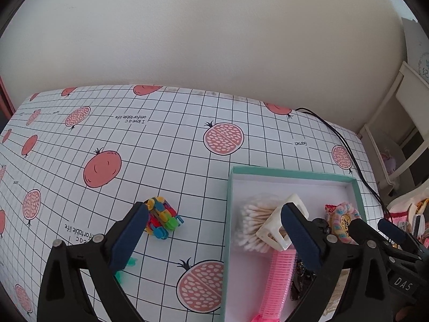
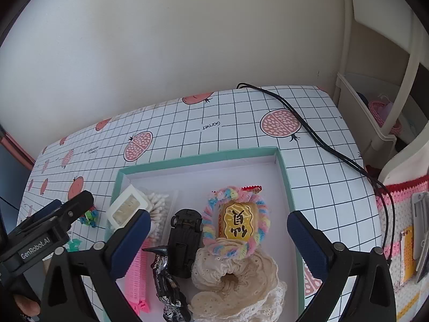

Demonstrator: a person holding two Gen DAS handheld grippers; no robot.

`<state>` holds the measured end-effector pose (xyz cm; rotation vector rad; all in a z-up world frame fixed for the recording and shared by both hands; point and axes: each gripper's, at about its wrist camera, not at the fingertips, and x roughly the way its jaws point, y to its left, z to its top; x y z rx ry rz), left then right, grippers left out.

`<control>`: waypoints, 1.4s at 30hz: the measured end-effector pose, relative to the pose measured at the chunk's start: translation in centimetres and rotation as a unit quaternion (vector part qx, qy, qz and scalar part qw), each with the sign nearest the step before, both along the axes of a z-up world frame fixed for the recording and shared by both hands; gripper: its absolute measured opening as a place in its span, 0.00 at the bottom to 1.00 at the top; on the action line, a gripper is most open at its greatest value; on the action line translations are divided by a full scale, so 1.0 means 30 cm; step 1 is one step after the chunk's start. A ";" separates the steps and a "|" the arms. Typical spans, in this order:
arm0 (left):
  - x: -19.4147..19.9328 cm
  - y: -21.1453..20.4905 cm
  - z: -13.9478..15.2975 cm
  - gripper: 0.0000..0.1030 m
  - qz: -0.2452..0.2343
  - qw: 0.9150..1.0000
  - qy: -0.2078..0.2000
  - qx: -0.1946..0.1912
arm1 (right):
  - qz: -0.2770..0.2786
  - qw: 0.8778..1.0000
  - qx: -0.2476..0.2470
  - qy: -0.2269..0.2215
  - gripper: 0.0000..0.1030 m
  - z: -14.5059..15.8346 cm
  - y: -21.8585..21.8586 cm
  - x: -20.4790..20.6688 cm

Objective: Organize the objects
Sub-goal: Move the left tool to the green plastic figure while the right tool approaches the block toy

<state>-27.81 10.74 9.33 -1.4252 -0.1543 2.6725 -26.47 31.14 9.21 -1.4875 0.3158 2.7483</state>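
Here the left gripper [image 1: 214,228], fingers spread apart and empty, hovers just behind the colourful clips [image 1: 162,218].

The far half of the teal tray [image 2: 284,177], toward twelve o'clock, lies bare. Its near half is crowded: cotton swabs [image 2: 161,204], black toy car [image 2: 185,238], pastel scrunchie [image 2: 214,238], lace scrunchie [image 2: 249,276]. At nine o'clock the tablecloth [image 1: 161,161] is open past the colourful clips [image 1: 162,217]. A black cable [image 2: 308,128] crosses at two o'clock.
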 end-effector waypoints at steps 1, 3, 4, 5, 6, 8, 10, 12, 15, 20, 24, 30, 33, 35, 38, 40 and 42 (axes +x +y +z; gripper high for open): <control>0.001 0.000 0.001 0.96 -0.001 1.000 0.000 0.000 | 0.000 1.000 0.000 -0.001 1.00 -0.002 -0.001 -0.001; 0.002 0.001 0.003 0.96 -0.003 1.000 0.000 0.000 | 0.000 1.000 0.001 -0.002 1.00 -0.004 -0.003 -0.002; 0.003 0.001 0.003 0.96 -0.003 1.000 -0.001 0.000 | 0.000 1.000 0.002 -0.003 1.00 -0.003 -0.005 -0.002; 0.004 -0.001 0.004 0.96 -0.004 1.000 -0.001 0.000 | -0.001 1.000 0.003 -0.003 1.00 -0.003 -0.006 -0.004; 0.006 -0.003 0.006 0.96 -0.005 1.000 -0.001 -0.001 | -0.001 1.000 0.003 -0.003 1.00 -0.001 -0.007 -0.004; 0.007 -0.007 0.012 0.96 -0.004 1.000 0.000 -0.002 | -0.001 1.000 0.003 -0.003 1.00 0.004 -0.011 -0.003; 0.008 -0.018 0.017 0.96 -0.004 1.000 0.000 -0.001 | -0.002 1.000 0.003 -0.004 1.00 0.008 -0.015 -0.005; 0.010 -0.030 0.024 0.96 -0.003 1.000 0.000 -0.001 | -0.003 1.000 0.002 -0.006 1.00 0.013 -0.022 -0.005; 0.011 -0.058 0.039 0.96 0.000 1.000 0.001 0.002 | -0.003 1.000 -0.002 -0.002 1.00 0.028 -0.041 -0.006; 0.015 -0.137 0.059 0.96 0.014 1.000 -0.001 -0.005 | 0.016 0.999 -0.026 0.015 1.00 0.078 -0.123 -0.012; 0.015 -0.229 0.065 0.96 0.029 1.000 -0.009 -0.003 | 0.042 0.998 -0.032 0.032 1.00 0.113 -0.230 -0.022; 0.022 -0.373 0.069 0.96 0.052 0.998 -0.019 -0.009 | 0.071 0.996 -0.041 0.035 1.00 0.111 -0.378 -0.048; 0.029 -0.427 0.061 0.96 0.055 0.998 -0.030 -0.016 | 0.086 0.995 -0.046 0.036 1.00 0.100 -0.443 -0.060; 0.034 -0.454 0.051 0.96 0.054 0.998 -0.036 -0.025 | 0.094 0.994 -0.047 0.033 1.00 0.088 -0.484 -0.067; 0.036 -0.485 0.023 0.96 0.046 0.997 -0.055 -0.033 | 0.109 0.993 -0.043 0.029 1.00 0.070 -0.538 -0.077; 0.037 -0.501 0.004 0.96 0.042 0.996 -0.065 -0.036 | 0.117 0.992 -0.038 0.027 1.00 0.057 -0.567 -0.082; 0.038 -0.515 -0.017 0.96 0.039 0.996 -0.075 -0.040 | 0.122 0.992 -0.037 0.023 1.00 0.042 -0.586 -0.088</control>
